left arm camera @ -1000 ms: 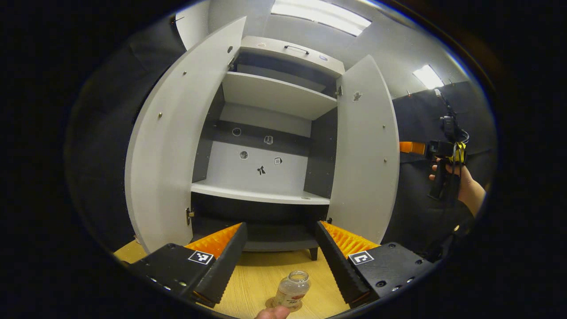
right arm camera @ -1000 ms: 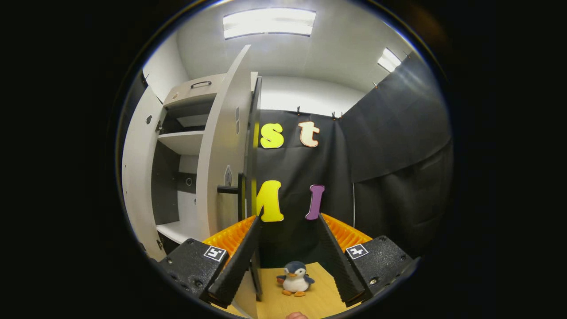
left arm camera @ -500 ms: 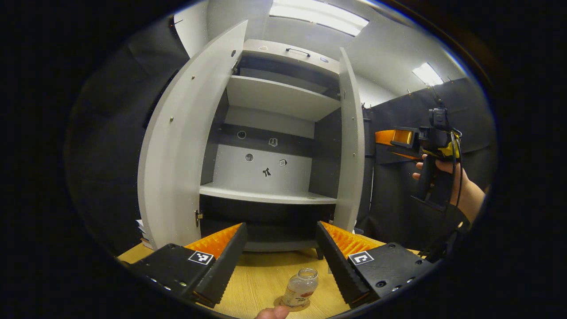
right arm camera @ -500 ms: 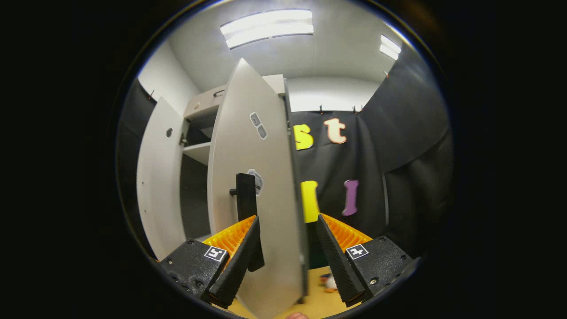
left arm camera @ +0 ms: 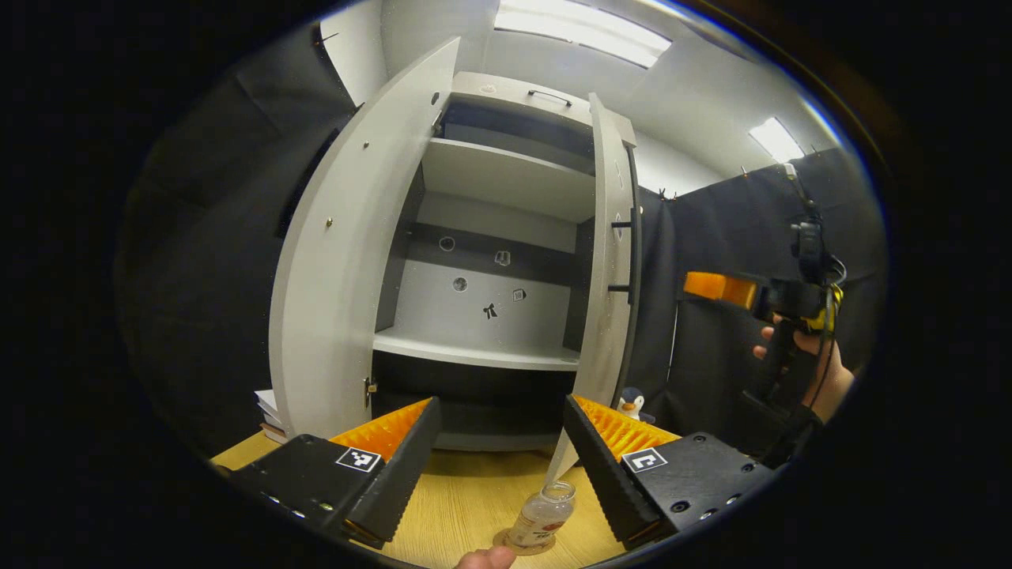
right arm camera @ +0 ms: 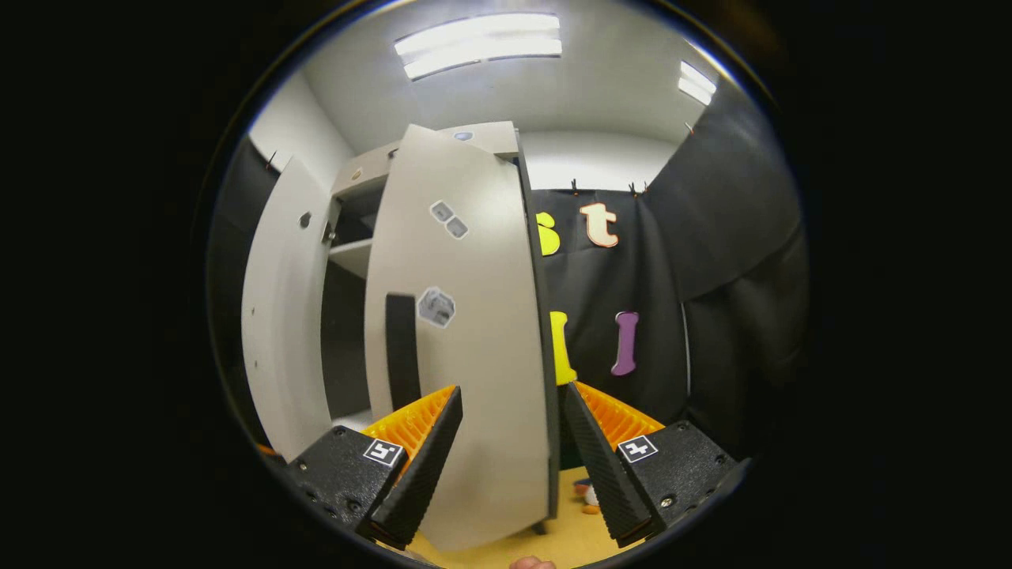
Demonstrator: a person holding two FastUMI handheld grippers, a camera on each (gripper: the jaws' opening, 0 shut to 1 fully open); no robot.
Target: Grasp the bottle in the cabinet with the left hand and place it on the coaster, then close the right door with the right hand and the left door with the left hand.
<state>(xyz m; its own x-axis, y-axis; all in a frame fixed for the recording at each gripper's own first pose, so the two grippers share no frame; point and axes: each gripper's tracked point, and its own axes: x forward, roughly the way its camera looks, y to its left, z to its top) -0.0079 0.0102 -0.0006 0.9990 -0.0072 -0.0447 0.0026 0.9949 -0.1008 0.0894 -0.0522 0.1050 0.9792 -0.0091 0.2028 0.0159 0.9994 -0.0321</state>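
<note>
Left gripper view, swept left to right. Left door [left arm camera: 340,261] at 10 o'clock, swung wide, its free edge leaning toward me. Cabinet [left arm camera: 506,237] interior at 12: shelves bare, small stickers on the back panel. Right door [left arm camera: 607,261] at 1 o'clock, seen nearly edge-on, its handle side facing right. My right gripper [left arm camera: 715,286] sits at 3 o'clock, held in a hand [left arm camera: 806,356], well apart from the door edge with dark cloth between. A toy penguin [left arm camera: 630,404] stands low beside the door's foot.

My left gripper [left arm camera: 496,454]: jaws wide, holding nothing. Between the fingers, at 6 o'clock, the bottle [left arm camera: 541,515] stands upright on the coaster [left arm camera: 528,545], long axis vertical, open mouth up, on the wooden table [left arm camera: 466,506]. Clear table on both flanks of it.

Right gripper view. Left door [right arm camera: 277,316] at 9 o'clock. Right door [right arm camera: 466,332] fills 11 through 12, outer face toward me, dark handle [right arm camera: 402,352] vertical at left of centre; its hinge-side edge runs down at 12. My right gripper [right arm camera: 506,450]: jaws wide, the door's lower part showing between the fingers; whether either finger touches it, I cannot tell.
</note>
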